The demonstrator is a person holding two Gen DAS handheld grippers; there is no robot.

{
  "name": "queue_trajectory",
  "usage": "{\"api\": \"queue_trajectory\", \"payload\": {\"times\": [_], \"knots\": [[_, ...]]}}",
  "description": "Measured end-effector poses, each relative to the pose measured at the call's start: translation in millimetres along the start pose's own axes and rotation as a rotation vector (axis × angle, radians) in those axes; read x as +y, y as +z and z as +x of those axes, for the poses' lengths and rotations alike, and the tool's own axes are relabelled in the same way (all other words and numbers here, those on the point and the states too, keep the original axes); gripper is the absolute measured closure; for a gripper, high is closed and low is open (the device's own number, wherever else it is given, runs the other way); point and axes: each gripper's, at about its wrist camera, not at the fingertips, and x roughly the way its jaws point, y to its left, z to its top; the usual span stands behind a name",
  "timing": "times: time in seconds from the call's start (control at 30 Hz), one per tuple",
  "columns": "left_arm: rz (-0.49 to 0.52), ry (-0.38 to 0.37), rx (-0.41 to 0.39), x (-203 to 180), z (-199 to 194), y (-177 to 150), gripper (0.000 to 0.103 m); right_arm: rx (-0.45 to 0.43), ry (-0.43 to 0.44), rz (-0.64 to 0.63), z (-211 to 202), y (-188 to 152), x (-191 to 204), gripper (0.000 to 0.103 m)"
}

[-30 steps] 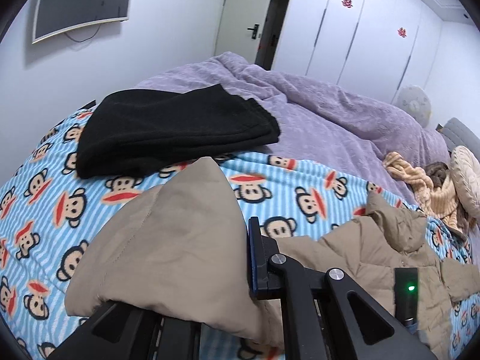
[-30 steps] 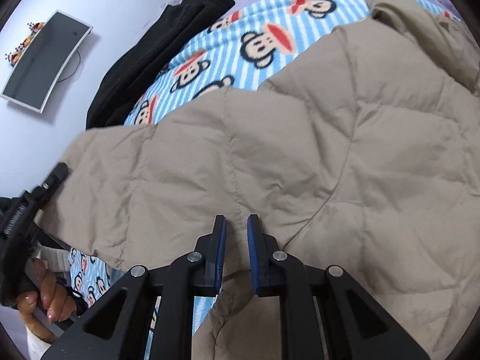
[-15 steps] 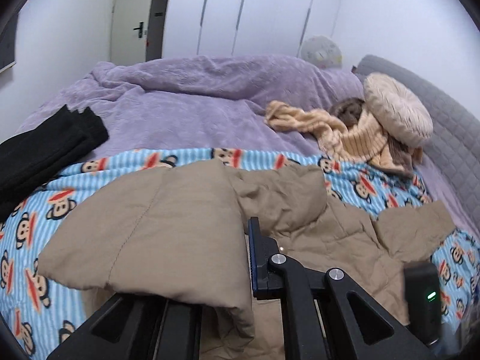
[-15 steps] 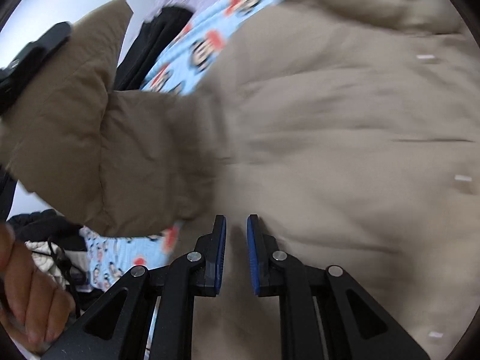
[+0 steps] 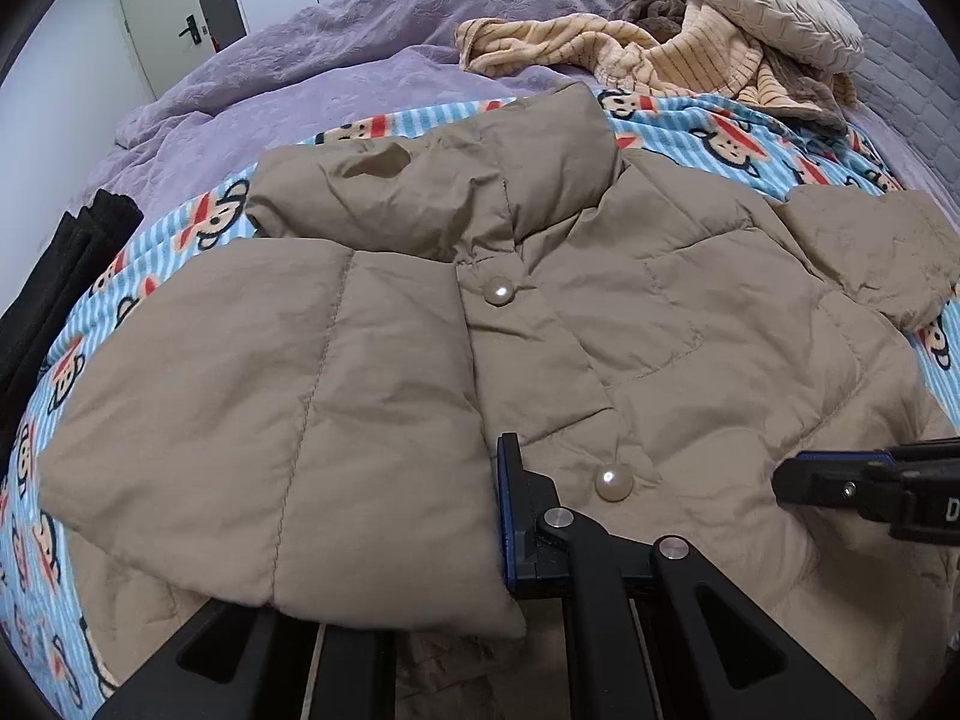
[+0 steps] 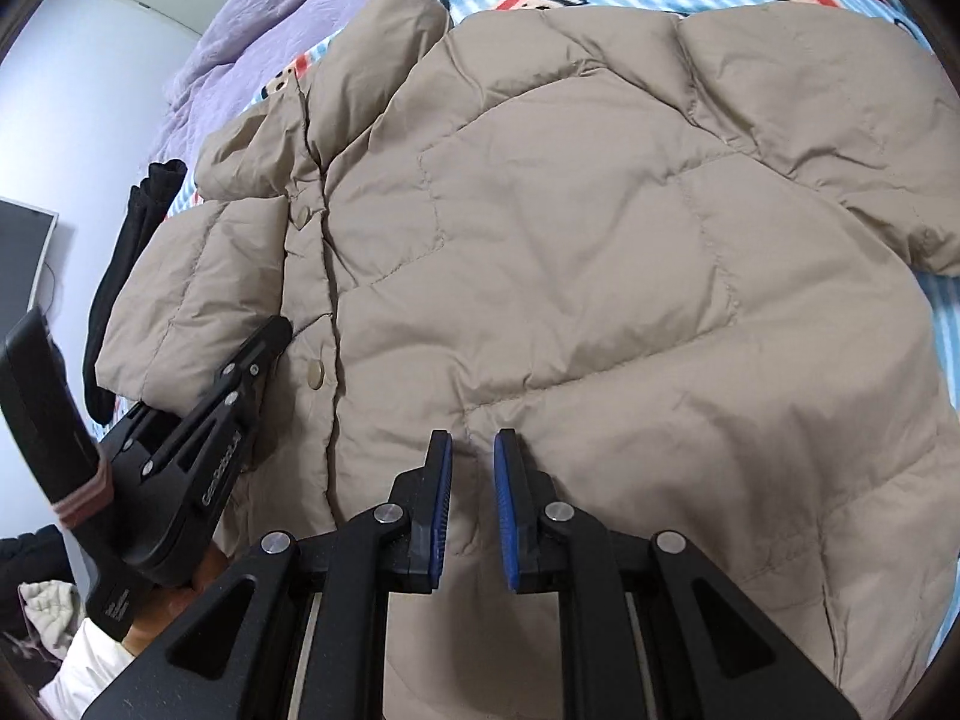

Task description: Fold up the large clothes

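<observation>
Bed [image 5: 372, 30], under a purple cover and a monkey-print blanket [image 5: 738, 138], is lying ahead of both sets of jaws. Tan puffer jacket [image 5: 660, 312], the task's thing, is spreading front-up across the blanket, directly under and ahead of both. Its sleeve [image 5: 270, 408], a second ago hanging lifted over the blanket, is now lying folded across the jacket's front, so one side fold is likely complete. Left gripper [image 5: 480, 516] is having its jaws just opening slightly, the sleeve's cuff still sitting between them. Right gripper [image 6: 468, 468] is hovering with jaws nearly closed, nothing between them. Only the left view is showing the beige towel [image 5: 660, 54] and round cushion [image 5: 768, 6] beyond the collar; only the right is showing the person's hand [image 6: 180, 588].
</observation>
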Motion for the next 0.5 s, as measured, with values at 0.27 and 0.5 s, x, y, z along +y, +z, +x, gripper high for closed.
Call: {"api": "queue_trajectory", "payload": {"times": [0.27, 0.5], "knots": [[-0.079, 0.077, -0.081, 46.1, -54.4, -20.5, 0.013, -0.021, -0.022, -0.064, 1.2, 19.1, 31.1, 0.086], [-0.416, 0.270, -0.023, 166.9, -58.1, -57.6, 0.013, -0.129, -0.055, -0.323, -25.3, 6.4, 93.9, 0.022]]}}
